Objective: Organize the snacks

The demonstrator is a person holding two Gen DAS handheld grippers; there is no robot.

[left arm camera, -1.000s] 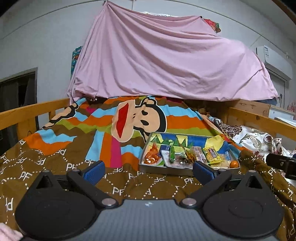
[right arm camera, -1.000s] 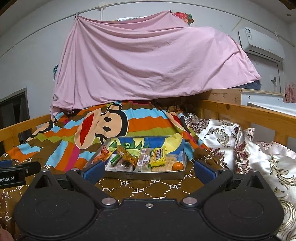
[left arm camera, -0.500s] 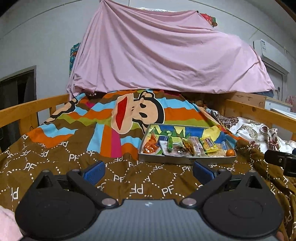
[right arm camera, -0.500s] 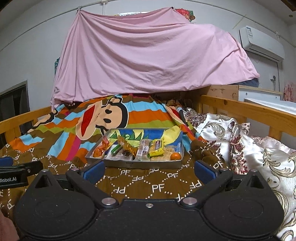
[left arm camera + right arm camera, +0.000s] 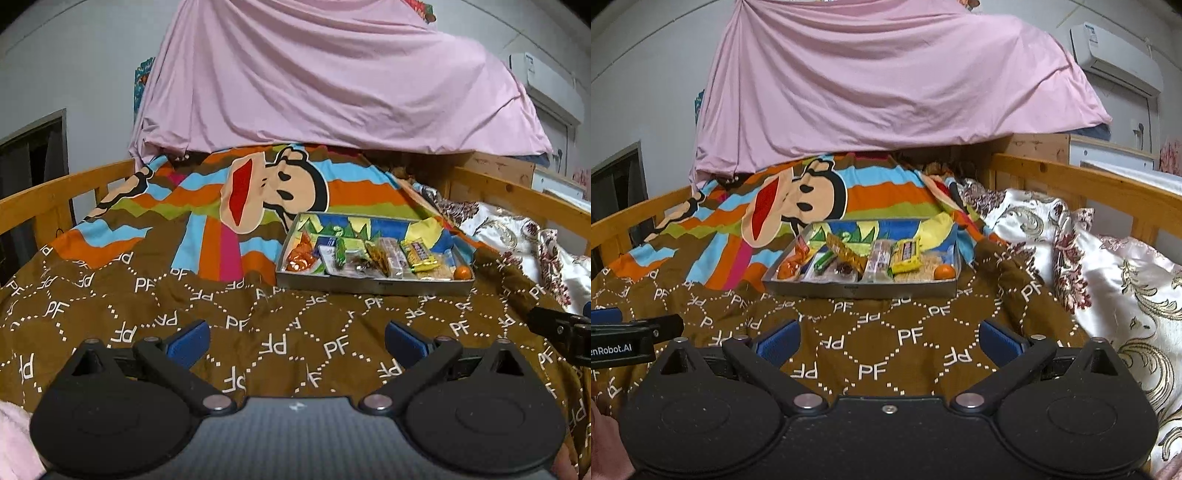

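A grey metal tray (image 5: 373,286) (image 5: 860,290) sits on the bed's brown blanket, holding several snacks: an orange packet (image 5: 301,254), a green stick (image 5: 340,251), a yellow packet (image 5: 419,254) (image 5: 905,254), a clear wrapped bar (image 5: 879,260) and a small orange (image 5: 462,272) (image 5: 943,272). My left gripper (image 5: 295,338) is open and empty, low over the blanket, short of the tray and left of it. My right gripper (image 5: 888,338) is open and empty, facing the tray from the front.
Wooden bed rails run along the left (image 5: 48,195) and right (image 5: 1089,184). A floral pillow (image 5: 1108,273) lies right of the tray. A pink sheet (image 5: 886,81) hangs behind. The monkey-print blanket (image 5: 273,195) covers the bed.
Both grippers have risen and tilted down a little; the tray sits higher in both views with more brown blanket before it. Both stayed open.
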